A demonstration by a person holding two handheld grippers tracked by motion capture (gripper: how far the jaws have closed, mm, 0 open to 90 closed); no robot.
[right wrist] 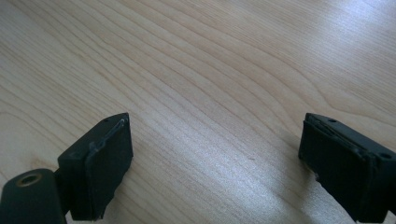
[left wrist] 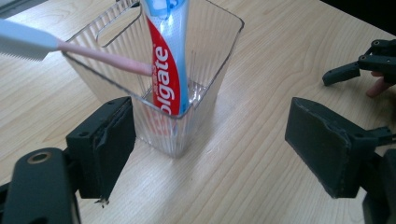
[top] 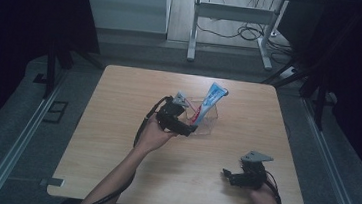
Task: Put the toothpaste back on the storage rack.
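A clear ribbed cup (left wrist: 187,93) stands upright near the middle of the wooden table (top: 114,151). In it a toothpaste tube (left wrist: 169,70) leans against the near wall, its red and blue print facing the left gripper view, its top end rising above the rim. A toothbrush (left wrist: 93,53) with a pink handle also sits in the cup, slanting out over the rim; its white head sticks out to the left in the left gripper view.

The left gripper (left wrist: 210,144) hovers just in front of the cup, its 2 jaws spread wide with nothing between them. One jaw is close beside the cup's lower corner; whether it touches the plastic is hard to tell. In the high view this gripper (top: 189,129) sits at the cup's near-left side, held by the left hand (top: 153,134).

The right gripper (right wrist: 215,158) is well apart from the cup, low over bare wood near the table's near right edge (top: 225,174). Its jaws also stand wide apart, empty.
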